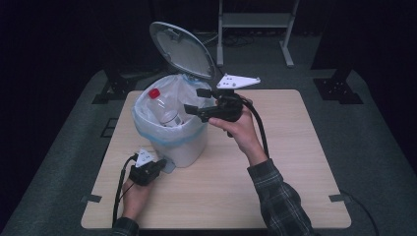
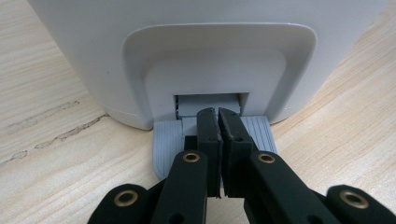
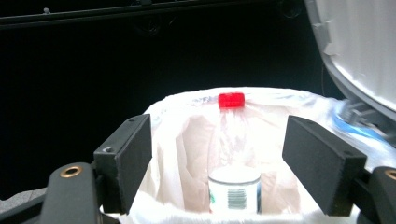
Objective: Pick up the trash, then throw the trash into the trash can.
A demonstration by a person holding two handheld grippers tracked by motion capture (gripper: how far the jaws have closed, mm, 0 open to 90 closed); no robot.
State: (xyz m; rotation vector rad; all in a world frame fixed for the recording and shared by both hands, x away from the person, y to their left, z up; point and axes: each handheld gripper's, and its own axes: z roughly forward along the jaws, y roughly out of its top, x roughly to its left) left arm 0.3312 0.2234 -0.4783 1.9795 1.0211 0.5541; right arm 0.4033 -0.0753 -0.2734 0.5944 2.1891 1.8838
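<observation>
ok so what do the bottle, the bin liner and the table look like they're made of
Bottle: clear, thin plastic, see-through body with a glossy red cap.
Bin liner: thin translucent plastic film, crinkled over the rim.
Table: light wood or wood-look laminate, matte, with visible grain streaks; which one is unclear.

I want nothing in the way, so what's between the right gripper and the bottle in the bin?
Nothing solid: in the right gripper view, the open right gripper faces the bottle across only the bag's rim.

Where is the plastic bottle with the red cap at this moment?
The plastic bottle stands inside the white bin, leaning against the bag liner on the left side in the high view, under the raised lid and before the open right gripper.
</observation>
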